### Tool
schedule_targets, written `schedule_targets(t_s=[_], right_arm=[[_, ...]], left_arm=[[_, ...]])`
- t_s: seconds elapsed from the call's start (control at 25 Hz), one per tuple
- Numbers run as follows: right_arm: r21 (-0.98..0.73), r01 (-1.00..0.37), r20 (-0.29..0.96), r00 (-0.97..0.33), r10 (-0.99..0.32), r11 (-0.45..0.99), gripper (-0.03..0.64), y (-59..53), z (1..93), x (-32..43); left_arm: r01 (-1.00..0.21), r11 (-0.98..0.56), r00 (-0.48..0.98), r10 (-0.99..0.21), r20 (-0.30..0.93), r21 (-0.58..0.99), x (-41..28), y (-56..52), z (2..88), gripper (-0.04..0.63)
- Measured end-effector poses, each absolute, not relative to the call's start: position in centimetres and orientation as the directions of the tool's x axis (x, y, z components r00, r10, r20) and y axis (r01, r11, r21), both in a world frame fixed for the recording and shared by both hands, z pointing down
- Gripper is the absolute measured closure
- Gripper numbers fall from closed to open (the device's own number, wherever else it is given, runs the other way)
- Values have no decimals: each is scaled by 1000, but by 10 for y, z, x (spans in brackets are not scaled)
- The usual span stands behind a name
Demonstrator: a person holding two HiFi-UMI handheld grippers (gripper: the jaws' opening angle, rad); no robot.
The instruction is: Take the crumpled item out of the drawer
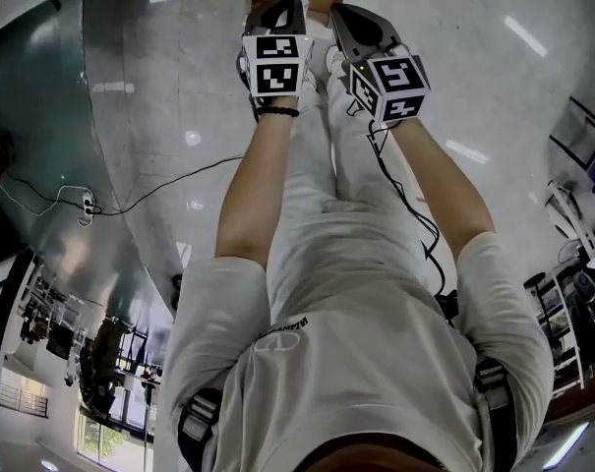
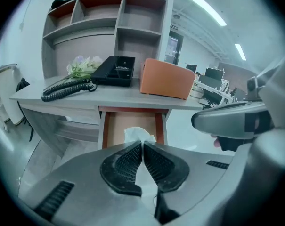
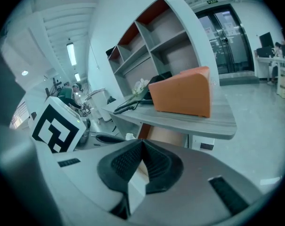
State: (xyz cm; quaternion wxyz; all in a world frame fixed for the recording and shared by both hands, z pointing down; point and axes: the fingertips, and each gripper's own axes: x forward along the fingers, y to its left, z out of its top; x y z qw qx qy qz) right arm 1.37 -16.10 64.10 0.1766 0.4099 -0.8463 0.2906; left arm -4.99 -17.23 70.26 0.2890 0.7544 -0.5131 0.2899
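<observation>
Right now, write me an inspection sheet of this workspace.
Surface: grey desk top, with an open drawer below it.
Job's things: white crumpled tissue, in front of the drawer.
Clutter: black phone, coiled cord, flowers and orange box on the desk top.
Tools: left tool shut on the tissue; right tool beside it, jaws together.
Cables: floor cable to a power strip; arm cable along the right arm.
Surroundings: shelf unit above the desk; office monitors behind.

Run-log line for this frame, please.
left claw: shut on paper | right claw: shut, nothing seen in it | drawer: open
</observation>
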Motion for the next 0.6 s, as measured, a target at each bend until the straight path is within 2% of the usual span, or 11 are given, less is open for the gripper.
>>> schedule_targets(t_s=[0.6], right_arm=[[-303, -789, 455, -613, -646, 535, 615, -170, 527, 6]], left_arm=[[-945, -295, 315, -712, 628, 139, -63, -173, 575, 584]])
